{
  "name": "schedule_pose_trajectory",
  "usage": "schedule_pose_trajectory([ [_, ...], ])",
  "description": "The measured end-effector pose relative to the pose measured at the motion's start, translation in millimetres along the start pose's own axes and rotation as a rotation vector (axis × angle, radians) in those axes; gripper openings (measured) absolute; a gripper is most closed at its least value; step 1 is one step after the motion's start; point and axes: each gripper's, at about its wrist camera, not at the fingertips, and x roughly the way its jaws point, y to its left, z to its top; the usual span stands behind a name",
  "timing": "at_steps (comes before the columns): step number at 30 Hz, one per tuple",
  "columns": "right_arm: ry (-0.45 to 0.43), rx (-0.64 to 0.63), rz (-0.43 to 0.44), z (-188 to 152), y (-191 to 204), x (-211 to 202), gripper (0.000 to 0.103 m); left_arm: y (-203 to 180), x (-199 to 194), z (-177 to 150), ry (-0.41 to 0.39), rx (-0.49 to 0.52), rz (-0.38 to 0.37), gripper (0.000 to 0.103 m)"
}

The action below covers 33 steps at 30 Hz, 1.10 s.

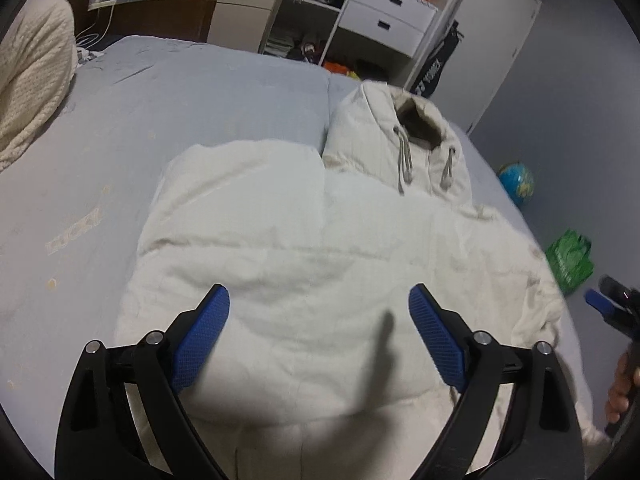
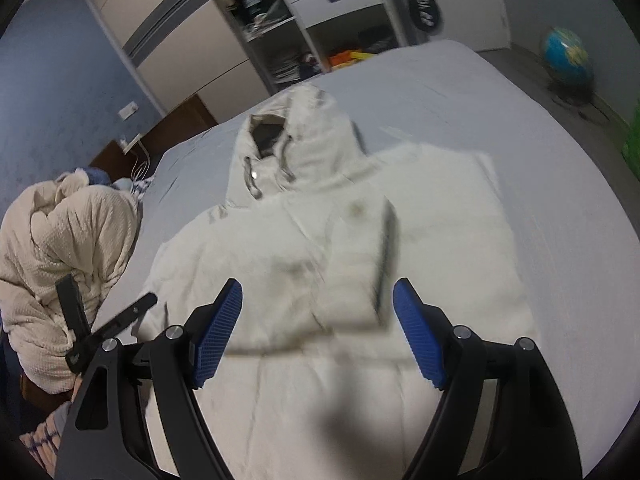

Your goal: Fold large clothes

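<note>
A cream hoodie [image 1: 312, 248] lies face up on the light blue bed [image 1: 100, 160]. Its hood [image 1: 400, 132] with two drawstrings points toward the wardrobe. In the right wrist view a sleeve lies folded across the hoodie's [image 2: 304, 264] chest. My left gripper [image 1: 319, 292] hovers open over the lower body of the hoodie, with only cloth below its blue pads [image 1: 204, 336]. My right gripper [image 2: 318, 286] is open too, above the chest, holding nothing. The right gripper [image 1: 604, 292] also shows at the right edge of the left wrist view, held by a hand [image 1: 620, 384]. The left gripper [image 2: 109, 289] appears at the left of the right wrist view.
A cream knitted blanket [image 2: 68, 248] is heaped at the head of the bed beside a wooden headboard [image 1: 160, 16]. Beyond the bed stands an open wardrobe with white drawers [image 1: 388, 12]. A globe [image 1: 516, 182] and a green bag [image 1: 570, 260] sit on the floor.
</note>
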Motion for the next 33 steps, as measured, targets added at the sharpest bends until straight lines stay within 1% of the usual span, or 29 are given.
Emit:
schedule_pose_trajectory([
  [3,0.030,-0.037,0.017,38,14,27,0.074,5,-1,7,-0.025,-0.027,-0.009,0.096],
  [7,0.047,-0.040,0.026,88,19,66,0.074,20,2,18,-0.046,-0.095,-0.040,0.096],
  [10,0.051,-0.005,0.026,122,12,95,0.074,28,7,24,-0.058,-0.127,-0.054,0.096],
  [12,0.059,0.016,0.009,148,4,117,0.074,33,12,27,-0.059,-0.141,-0.057,0.096],
  [15,0.069,0.067,-0.004,175,-9,142,0.074,40,23,30,-0.049,-0.161,-0.064,0.096],
  [18,0.110,0.118,0.001,203,-22,175,0.074,42,31,33,-0.050,-0.158,-0.063,0.096],
  [22,0.154,0.121,-0.029,221,-32,210,0.074,43,36,36,-0.053,-0.146,-0.065,0.096],
  [25,0.172,0.132,-0.025,228,-40,229,0.074,44,40,36,-0.055,-0.140,-0.069,0.096],
  [30,0.214,0.132,0.023,237,-47,255,0.074,45,46,37,-0.048,-0.144,-0.068,0.096],
  [33,0.256,0.158,0.101,240,-51,274,0.074,45,47,36,-0.046,-0.135,-0.060,0.096],
])
